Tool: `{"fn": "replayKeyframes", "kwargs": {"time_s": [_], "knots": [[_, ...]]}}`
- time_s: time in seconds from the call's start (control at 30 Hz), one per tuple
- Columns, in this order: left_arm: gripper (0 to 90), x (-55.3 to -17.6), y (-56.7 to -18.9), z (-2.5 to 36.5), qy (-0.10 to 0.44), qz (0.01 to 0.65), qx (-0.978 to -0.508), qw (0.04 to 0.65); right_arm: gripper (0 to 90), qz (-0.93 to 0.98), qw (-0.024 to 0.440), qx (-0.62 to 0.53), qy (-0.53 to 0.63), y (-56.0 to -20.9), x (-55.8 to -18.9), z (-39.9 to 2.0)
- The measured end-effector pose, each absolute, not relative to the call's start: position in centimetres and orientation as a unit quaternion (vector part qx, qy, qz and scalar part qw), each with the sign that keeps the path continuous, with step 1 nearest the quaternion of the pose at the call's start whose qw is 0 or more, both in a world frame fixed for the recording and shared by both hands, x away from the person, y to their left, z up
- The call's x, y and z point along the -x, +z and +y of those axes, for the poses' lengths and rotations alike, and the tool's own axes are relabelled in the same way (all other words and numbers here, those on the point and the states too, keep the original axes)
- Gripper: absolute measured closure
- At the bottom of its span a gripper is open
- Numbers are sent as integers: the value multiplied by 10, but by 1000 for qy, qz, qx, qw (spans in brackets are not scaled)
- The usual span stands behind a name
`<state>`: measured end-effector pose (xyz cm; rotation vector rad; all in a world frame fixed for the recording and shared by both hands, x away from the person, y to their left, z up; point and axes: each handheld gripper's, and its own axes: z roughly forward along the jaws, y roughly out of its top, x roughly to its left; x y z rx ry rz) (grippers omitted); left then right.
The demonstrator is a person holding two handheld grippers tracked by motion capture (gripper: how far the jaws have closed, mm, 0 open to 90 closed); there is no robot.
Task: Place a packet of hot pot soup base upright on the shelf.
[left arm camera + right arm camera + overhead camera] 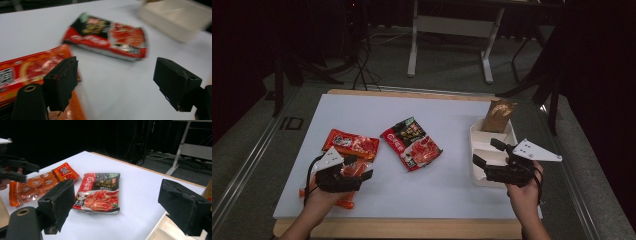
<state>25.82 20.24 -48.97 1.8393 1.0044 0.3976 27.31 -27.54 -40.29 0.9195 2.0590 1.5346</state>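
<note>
Both the left gripper point(362, 167) and right gripper point(484, 152) stood apart, empty; the slick orange snack packet point(352, 144) might slide away under a shallow pinch.

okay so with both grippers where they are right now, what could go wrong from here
1. The left gripper, jaws open, hovers over two orange packets that overlap; it might pinch both, or only a slippery edge.
2. The brown pouch leans upright in the white tray; a nudge from the right gripper beside it could tip it.
3. The tray sits at the table's edge, so a push might slide it off.
</note>
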Motion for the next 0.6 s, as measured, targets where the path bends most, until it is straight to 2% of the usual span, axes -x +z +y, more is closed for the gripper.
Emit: {"fn": "replayKeyframes", "kwargs": {"time_s": [0.07,0.17,0.2,0.27,0.3,0.6], "knots": [[234,-266,-489,198,165,418,-754,479,138,738,204,-332,551,-404,-272,-276],[344,-279,-489,191,170,415,-763,467,138,737,203,-332,552,-405,-270,-277],[414,-283,-490,189,167,412,-767,463,139,737,205,-331,552,-406,-269,-277],[479,-292,-491,185,161,411,-771,459,140,738,211,-332,548,-406,-269,-276],[544,-296,-492,183,153,412,-773,457,140,739,209,-332,548,-407,-269,-276],[800,-329,-505,164,163,444,-779,412,141,741,202,-323,554,-408,-268,-274]]}}
